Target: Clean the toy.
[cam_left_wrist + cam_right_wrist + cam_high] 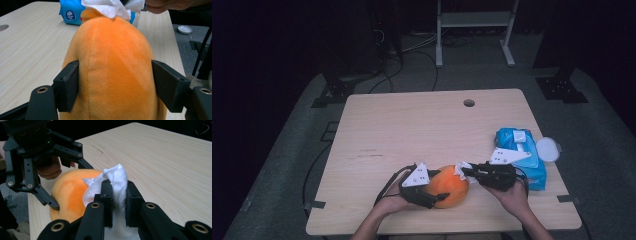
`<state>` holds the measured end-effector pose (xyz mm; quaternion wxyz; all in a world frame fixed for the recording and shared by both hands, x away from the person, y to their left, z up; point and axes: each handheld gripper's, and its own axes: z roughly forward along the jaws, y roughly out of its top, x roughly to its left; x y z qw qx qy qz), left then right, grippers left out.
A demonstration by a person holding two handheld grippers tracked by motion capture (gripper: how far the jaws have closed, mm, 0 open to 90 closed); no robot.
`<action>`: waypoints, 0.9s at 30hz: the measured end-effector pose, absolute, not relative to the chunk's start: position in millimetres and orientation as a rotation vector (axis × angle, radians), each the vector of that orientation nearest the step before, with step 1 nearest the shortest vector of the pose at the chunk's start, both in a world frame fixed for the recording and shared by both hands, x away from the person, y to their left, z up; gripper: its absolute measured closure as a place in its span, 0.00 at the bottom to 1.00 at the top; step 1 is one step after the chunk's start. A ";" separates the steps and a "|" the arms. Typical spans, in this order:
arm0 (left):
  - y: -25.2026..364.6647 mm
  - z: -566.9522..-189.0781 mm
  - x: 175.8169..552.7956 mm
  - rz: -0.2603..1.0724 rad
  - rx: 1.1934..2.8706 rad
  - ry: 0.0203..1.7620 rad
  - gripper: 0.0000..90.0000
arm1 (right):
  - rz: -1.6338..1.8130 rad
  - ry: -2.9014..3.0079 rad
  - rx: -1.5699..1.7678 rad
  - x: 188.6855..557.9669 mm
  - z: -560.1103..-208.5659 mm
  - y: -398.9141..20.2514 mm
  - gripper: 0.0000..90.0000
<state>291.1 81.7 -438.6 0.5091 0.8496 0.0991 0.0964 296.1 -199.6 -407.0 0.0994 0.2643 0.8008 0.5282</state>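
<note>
An orange plush toy lies on the wooden table near its front edge. My left gripper grips it from the left, one jaw on each side. In the left gripper view the pads press into the plush toy's flanks. My right gripper comes from the right, shut on a white tissue that touches the toy's right end. In the right gripper view the tissue stands pinched between the pads, just in front of the toy.
A blue pack of wet wipes lies right of my right hand, with a round white lid beside it at the table's right edge. A cable hole sits near the far edge. A white stand is on the floor beyond.
</note>
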 end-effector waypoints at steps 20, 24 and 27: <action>74.1 -438.7 287.6 0.260 2.063 0.226 0.30 | 1.597 2.398 0.851 302.1 -415.9 -210.2 0.88; 69.2 -438.8 283.3 0.278 2.069 0.199 0.29 | 1.635 2.378 0.785 295.2 -403.8 -203.8 0.88; 68.7 -439.3 282.8 0.281 2.068 0.198 0.29 | 1.584 2.402 0.737 293.5 -402.0 -196.9 0.88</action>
